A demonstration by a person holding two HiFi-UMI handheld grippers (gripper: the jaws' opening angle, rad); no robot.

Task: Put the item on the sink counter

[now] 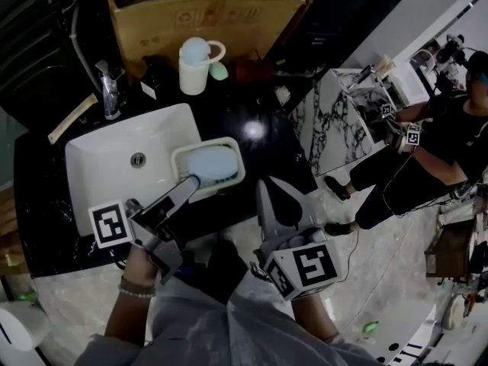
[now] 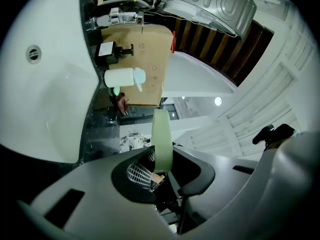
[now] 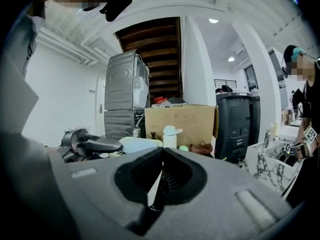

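A pale green rectangular tray [image 1: 210, 166] with a light blue inside hangs over the right rim of the white sink [image 1: 99, 166], partly above the black counter [image 1: 263, 139]. My left gripper [image 1: 191, 183] is shut on the tray's near rim. In the left gripper view that rim [image 2: 161, 134] stands edge-on between the jaws. My right gripper [image 1: 267, 185] is shut and holds nothing, a little right of the tray near the counter's front edge. Its jaws [image 3: 161, 151] meet in the right gripper view, where the tray [image 3: 136, 144] shows behind them.
At the back of the counter stand a cardboard box [image 1: 206, 14], a white lidded jug [image 1: 197, 65] and a small green object [image 1: 219, 71]. The faucet [image 1: 109, 90] is behind the sink. A person [image 1: 427, 151] stands right by a marble-patterned stand [image 1: 335, 120].
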